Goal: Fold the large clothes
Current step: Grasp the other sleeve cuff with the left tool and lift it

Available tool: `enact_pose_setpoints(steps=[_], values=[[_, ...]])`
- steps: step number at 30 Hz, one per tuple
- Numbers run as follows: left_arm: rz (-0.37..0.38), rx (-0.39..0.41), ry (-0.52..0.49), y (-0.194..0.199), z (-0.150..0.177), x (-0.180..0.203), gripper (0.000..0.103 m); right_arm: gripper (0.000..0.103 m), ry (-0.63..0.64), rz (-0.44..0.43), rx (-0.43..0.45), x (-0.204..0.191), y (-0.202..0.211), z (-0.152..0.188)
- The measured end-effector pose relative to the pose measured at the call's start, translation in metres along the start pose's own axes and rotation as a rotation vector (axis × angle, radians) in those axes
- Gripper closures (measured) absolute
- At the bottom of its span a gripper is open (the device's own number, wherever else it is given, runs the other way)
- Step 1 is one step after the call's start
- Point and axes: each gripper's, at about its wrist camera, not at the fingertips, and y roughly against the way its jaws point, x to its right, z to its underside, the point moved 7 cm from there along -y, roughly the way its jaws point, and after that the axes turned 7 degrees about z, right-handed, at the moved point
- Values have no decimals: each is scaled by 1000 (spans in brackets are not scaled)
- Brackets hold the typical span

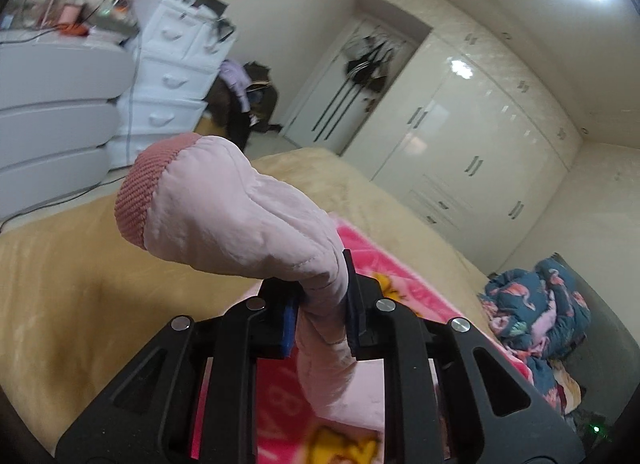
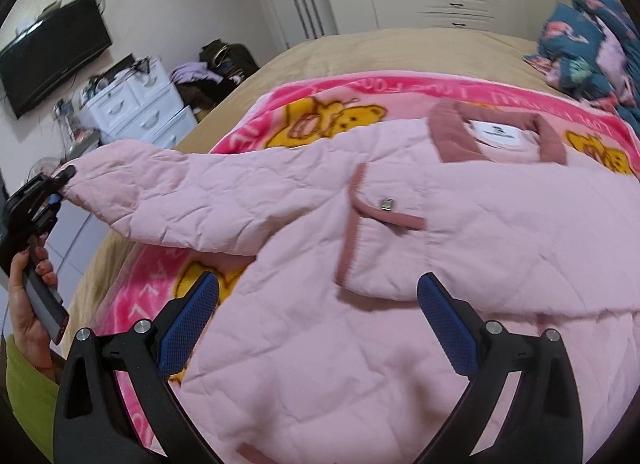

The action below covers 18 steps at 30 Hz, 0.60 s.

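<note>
A pale pink quilted jacket (image 2: 400,224) with darker pink collar and trim lies spread on a pink cartoon blanket (image 2: 320,104) on the bed. My left gripper (image 1: 322,304) is shut on the jacket's sleeve (image 1: 240,216), near its ribbed cuff (image 1: 136,192), and holds it raised off the bed. In the right wrist view the left gripper (image 2: 60,184) shows at the far left, pulling the sleeve (image 2: 180,192) out sideways. My right gripper (image 2: 316,304) is open and empty, hovering over the jacket's lower front.
The bed has a tan cover (image 1: 60,284). A crumpled blue patterned garment (image 2: 592,48) lies at the head end. White drawers (image 1: 168,76), a wall TV (image 2: 52,52) and glossy white wardrobes (image 1: 460,136) stand beyond the bed.
</note>
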Motion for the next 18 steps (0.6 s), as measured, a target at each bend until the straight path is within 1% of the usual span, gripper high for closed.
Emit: enact_pose_setpoints(steps=[5,11,18], values=[[46,2,-51,10,-1,42,92,4,-68,30,18,36,20,1],[94,4,-122,14,-10,96,92,4,-140,33,77,71,55,-4],[130,-18,-193,13,5,150,92,4,-209,35,121,109,90,-1]])
